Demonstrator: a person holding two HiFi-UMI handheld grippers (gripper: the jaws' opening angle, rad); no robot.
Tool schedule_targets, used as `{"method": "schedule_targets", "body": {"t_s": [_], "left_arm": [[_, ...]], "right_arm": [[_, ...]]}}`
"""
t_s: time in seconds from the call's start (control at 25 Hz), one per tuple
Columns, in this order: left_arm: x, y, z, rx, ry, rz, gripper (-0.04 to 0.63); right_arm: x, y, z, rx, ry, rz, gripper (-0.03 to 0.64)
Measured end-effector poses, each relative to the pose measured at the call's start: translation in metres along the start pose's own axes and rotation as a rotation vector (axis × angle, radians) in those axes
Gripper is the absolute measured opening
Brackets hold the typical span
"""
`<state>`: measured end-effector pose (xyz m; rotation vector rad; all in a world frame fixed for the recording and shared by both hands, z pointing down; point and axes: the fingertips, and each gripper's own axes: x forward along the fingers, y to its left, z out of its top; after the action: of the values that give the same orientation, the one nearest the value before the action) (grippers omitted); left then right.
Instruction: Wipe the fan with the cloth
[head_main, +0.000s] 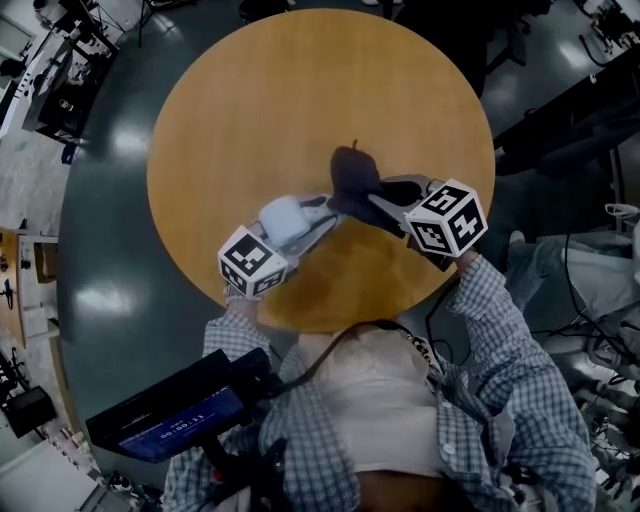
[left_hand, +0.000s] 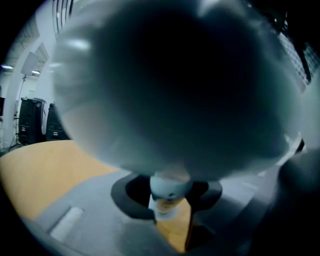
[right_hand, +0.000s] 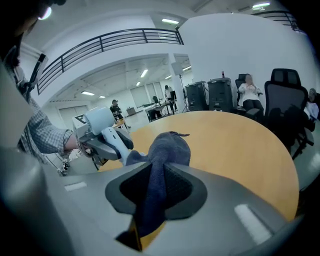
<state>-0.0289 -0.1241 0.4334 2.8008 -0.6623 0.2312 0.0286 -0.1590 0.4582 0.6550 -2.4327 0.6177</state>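
Cloth and fan sit close together above the near half of the round wooden table, one in each tool. The right gripper has its jaws narrowed onto a dark blue fold of the cloth, which runs up between the pads and bunches into a loose lump beyond the tips. The left gripper is clamped on the fan's slim handle. The fan's pale rounded head stands up over the jaws and fills most of the left gripper view as a blur. In the head view the fan lies just to the left of the cloth, and the two grippers converge tip to tip. In the right gripper view the fan is ahead and to the left of the cloth lump, its handle slanting down towards it. Whether cloth and fan already touch I cannot tell. The fan's long axis runs from the handle up to the head, so as I read it the wipe calls for the right hand to carry the cloth leftward and up onto the head. No container shows on the table.
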Motion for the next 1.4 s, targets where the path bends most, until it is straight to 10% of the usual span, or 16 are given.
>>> {"method": "schedule_targets", "body": {"t_s": [0.48,1.4], "left_arm": [[0.023,0.023,-0.059,0.012,0.094,-0.015,0.138],[0.039,0.027,-0.098,0.102,0.219,-0.010,0.143]], "right_arm": [[0.027,-0.011,-0.087,-0.016,0.198,0.080,0.074],[0.040,-0.026,-0.109,-0.214,0.369,-0.152,0.089]]}}
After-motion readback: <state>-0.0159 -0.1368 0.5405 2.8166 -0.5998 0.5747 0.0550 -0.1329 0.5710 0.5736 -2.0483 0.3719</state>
